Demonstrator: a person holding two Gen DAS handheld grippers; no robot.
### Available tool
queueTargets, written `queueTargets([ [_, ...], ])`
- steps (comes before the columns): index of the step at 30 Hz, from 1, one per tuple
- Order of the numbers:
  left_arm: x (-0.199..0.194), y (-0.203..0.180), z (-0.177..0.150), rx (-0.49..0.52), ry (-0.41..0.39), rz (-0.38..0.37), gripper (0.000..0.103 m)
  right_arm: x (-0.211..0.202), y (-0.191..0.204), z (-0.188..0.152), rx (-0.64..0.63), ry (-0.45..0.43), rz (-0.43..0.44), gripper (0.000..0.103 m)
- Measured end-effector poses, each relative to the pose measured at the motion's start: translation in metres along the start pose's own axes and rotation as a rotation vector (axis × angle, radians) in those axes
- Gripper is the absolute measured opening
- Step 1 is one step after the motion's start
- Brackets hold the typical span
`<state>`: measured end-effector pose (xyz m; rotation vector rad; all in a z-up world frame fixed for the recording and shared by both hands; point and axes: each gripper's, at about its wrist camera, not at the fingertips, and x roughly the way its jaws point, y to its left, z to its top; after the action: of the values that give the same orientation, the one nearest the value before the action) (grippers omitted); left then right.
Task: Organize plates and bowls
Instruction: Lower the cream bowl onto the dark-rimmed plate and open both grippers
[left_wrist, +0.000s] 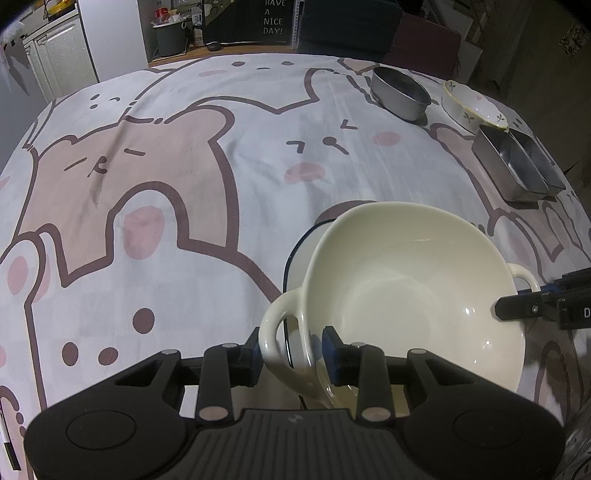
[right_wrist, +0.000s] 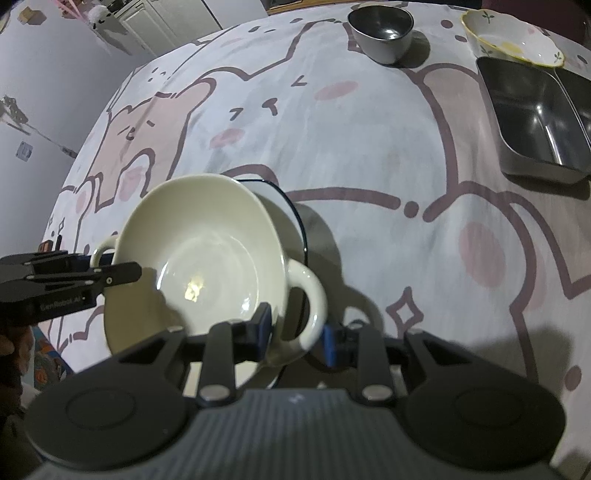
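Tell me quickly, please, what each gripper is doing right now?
Left gripper: shut on one loop handle of the cream two-handled ceramic bowl.
Right gripper: its fingers straddle the bowl's other handle, but whether it is clamped cannot be told.

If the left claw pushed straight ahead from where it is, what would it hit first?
The left claw already straddles the near loop handle of the cream two-handled ceramic bowl, so that handle comes first, then probably the bowl's wall.

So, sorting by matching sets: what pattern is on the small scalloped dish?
White scalloped dish, yellow rim, small green leaf sprigs; clearest in the right wrist view.
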<state>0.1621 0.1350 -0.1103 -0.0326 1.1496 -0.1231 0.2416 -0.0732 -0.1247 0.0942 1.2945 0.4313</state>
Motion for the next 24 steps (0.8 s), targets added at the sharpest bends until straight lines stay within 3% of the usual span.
queueTargets([
  [12,-0.004,-0.009,-0.001,0.043,-0.014,0.023,0.034,-0.001,-0.001,-0.001,0.014,-0.004,-0.011,0.035],
  [24,-0.009,-0.023,-0.002,0.13,-0.045,0.1,0.035,-0.001,0.0,-0.003,0.005,-0.012,-0.02,0.035],
])
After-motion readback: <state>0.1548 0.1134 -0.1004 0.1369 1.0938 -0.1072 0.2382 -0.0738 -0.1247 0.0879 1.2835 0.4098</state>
